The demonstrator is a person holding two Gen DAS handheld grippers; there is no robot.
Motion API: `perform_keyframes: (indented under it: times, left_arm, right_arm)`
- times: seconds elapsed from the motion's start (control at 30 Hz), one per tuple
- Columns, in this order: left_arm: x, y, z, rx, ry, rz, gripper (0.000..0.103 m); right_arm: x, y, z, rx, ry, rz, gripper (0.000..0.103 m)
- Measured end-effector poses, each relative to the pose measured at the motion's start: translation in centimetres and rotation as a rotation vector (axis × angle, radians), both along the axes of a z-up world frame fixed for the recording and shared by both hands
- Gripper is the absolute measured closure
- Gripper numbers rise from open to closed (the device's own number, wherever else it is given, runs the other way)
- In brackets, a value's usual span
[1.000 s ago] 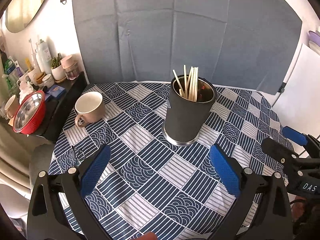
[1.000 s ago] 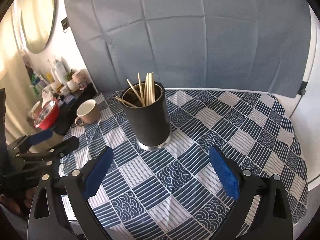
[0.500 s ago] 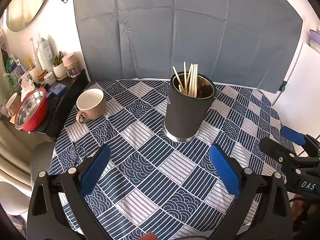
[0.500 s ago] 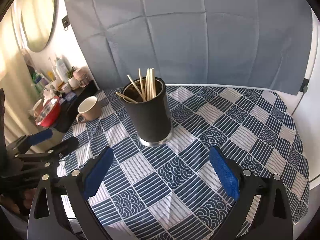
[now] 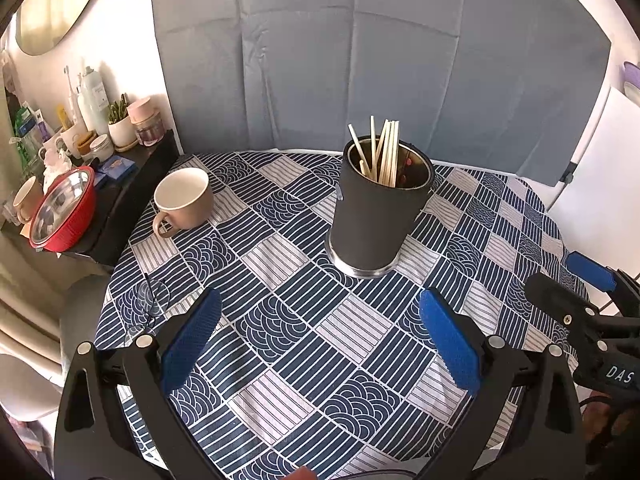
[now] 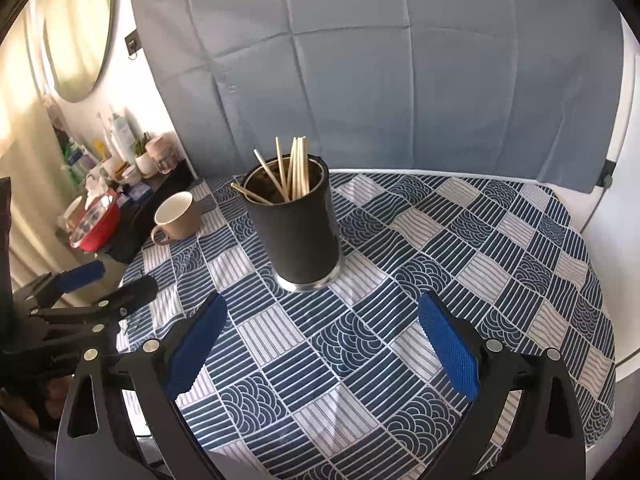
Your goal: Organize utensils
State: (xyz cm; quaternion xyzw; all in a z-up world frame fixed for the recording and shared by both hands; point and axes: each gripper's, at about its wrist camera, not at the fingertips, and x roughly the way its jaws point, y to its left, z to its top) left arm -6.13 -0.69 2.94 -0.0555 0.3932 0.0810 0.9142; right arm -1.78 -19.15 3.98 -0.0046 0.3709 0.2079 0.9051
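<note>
A black cylindrical utensil holder [image 5: 376, 220] stands upright on the patterned tablecloth [image 5: 304, 340], with several wooden chopsticks [image 5: 384, 152] standing in it. It also shows in the right wrist view [image 6: 298, 228] with its chopsticks [image 6: 294, 172]. My left gripper [image 5: 320, 340] is open and empty, held above the cloth in front of the holder. My right gripper [image 6: 322, 340] is open and empty, also short of the holder. Each gripper shows at the edge of the other's view: the right one [image 5: 576, 288] and the left one [image 6: 116, 284].
A beige mug [image 5: 182, 202] stands left of the holder. A pair of glasses [image 5: 146, 308] lies near the table's left edge. A black side shelf [image 5: 132, 200] carries a red bowl [image 5: 64, 210], jars and bottles. A grey backdrop [image 5: 360, 60] hangs behind.
Both grippers have drawn back and risen slightly, so the holder and mug look a little farther away. Both stay open and empty.
</note>
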Motion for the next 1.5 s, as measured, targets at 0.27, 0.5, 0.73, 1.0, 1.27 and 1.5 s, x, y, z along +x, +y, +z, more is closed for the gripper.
perform_keyframes:
  times: [0.27,0.5,0.73,1.0,1.27,1.5]
  left_arm:
    - [-0.07,0.29,-0.01,-0.015,0.001,0.016,0.006]
    - [-0.14,0.34,0.04,-0.010,0.003,0.024,0.006]
    - [-0.04,0.37,-0.03,0.000,0.008,0.028,0.006]
    - [0.12,0.49,-0.13,0.000,0.010,0.034,0.006]
    - [0.15,0.44,-0.40,-0.002,0.018,0.027,0.006]
    - [0.10,0.51,-0.36,-0.010,0.013,0.021,0.006]
  right_arm:
    - [0.04,-0.24,-0.20,0.000,0.008,-0.002,0.011]
    - [0.07,-0.41,-0.40,0.012,0.013,-0.006,0.011]
    - [0.19,-0.33,-0.47,0.013,0.015,-0.001,0.010]
    - [0.17,-0.15,-0.42,0.007,0.010,-0.004,0.010]
    - [0.24,-0.21,-0.56,0.009,0.021,-0.011,0.010]
    - [0.17,-0.24,-0.55,0.009,0.022,-0.014,0.010]
